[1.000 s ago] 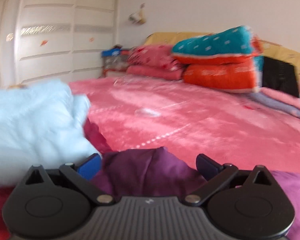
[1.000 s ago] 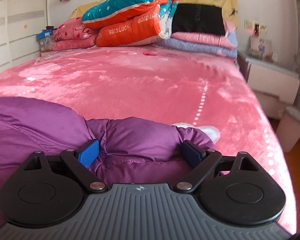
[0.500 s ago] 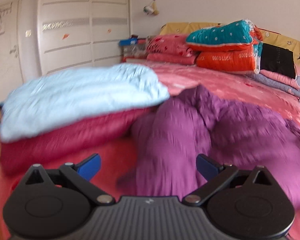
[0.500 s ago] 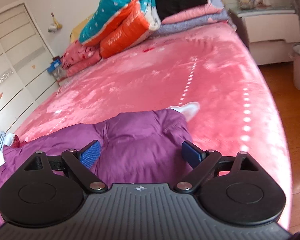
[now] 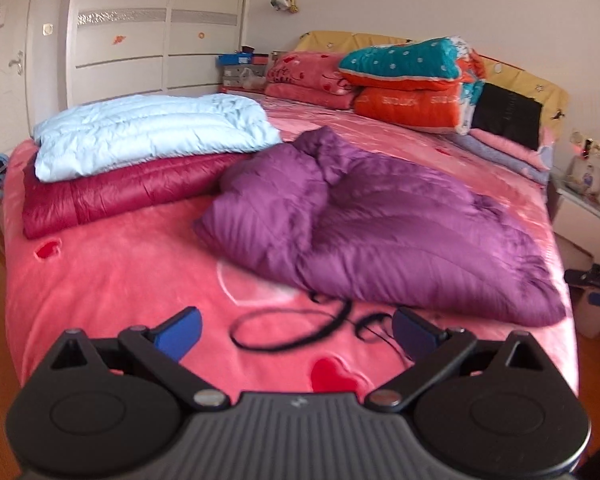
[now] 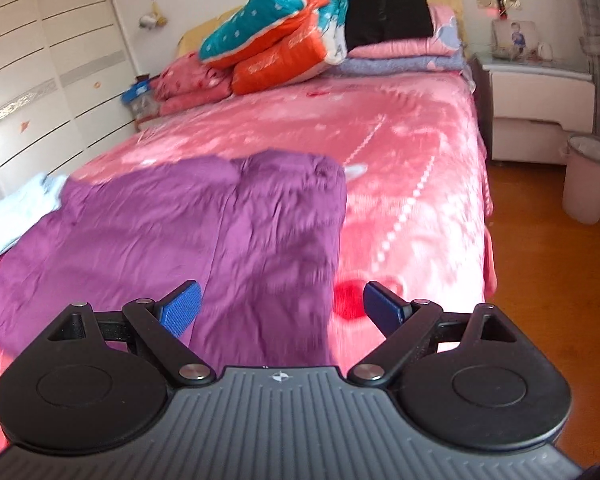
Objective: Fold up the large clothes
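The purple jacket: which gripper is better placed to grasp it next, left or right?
Probably the right. The right gripper is open directly above the purple jacket, while the left gripper, also open, sits over bare pink bedspread, short of the jacket's edge.

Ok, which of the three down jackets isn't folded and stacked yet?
The purple down jacket, lying crumpled and alone; the light blue one sits folded atop the folded dark red one.

Bare pink bedspread (image 5: 112, 280) lies open between the left gripper (image 5: 296, 330) and the rumpled purple jacket (image 5: 380, 232). Stacked light-blue (image 5: 148, 132) and maroon (image 5: 120, 196) jackets block the far left; piled quilts (image 6: 284, 36) crowd the headboard. The bed's right strip (image 6: 420, 152) is unobstructed.
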### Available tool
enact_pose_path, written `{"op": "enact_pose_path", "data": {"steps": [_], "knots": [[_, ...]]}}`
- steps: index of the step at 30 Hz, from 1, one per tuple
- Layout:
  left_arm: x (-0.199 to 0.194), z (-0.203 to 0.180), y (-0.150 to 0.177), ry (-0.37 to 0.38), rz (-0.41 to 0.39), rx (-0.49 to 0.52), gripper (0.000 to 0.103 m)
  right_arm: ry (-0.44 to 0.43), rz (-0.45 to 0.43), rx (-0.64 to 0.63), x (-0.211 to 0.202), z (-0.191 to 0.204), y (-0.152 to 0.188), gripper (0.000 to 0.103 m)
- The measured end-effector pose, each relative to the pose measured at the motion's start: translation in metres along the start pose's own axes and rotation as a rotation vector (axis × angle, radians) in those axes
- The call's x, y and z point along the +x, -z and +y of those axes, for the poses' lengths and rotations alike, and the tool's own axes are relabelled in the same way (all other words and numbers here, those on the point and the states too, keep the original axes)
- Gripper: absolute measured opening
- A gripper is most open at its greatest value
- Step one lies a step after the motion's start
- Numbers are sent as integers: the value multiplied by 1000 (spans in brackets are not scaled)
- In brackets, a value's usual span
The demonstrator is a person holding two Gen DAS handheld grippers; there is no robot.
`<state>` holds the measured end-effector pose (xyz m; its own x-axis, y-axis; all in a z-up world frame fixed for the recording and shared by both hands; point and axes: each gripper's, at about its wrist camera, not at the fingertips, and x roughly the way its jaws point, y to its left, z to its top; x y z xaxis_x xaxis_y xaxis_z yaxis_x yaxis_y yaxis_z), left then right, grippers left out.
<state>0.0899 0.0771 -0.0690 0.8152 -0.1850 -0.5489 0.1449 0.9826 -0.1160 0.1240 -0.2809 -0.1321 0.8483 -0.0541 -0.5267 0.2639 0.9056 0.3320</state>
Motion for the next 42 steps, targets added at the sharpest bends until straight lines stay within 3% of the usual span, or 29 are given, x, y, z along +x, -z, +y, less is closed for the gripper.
{"op": "enact_pose_path", "data": {"steps": [10,14,18,25,32,39,42], "knots": [[-50,-6,20,86,15,-34,101,-93,89,-9,-68,-15,27,103],[-46,11,8,118,31,-83,101,-126,108,14,-84,-29,33,103],[-27,34,-21,131,24,-125,101,-153,118,73,-74,-47,21,103],[60,71,-97,190,62,-197,101,-241,173,199,-3,-73,-6,103],[193,99,-160,277,147,-260,101,-314,227,353,100,-98,-23,103],[280,109,-177,311,267,-322,100,-432,237,396,151,-89,-32,103],[299,110,-177,324,316,-324,100,-388,236,371,149,-89,-38,103]]}}
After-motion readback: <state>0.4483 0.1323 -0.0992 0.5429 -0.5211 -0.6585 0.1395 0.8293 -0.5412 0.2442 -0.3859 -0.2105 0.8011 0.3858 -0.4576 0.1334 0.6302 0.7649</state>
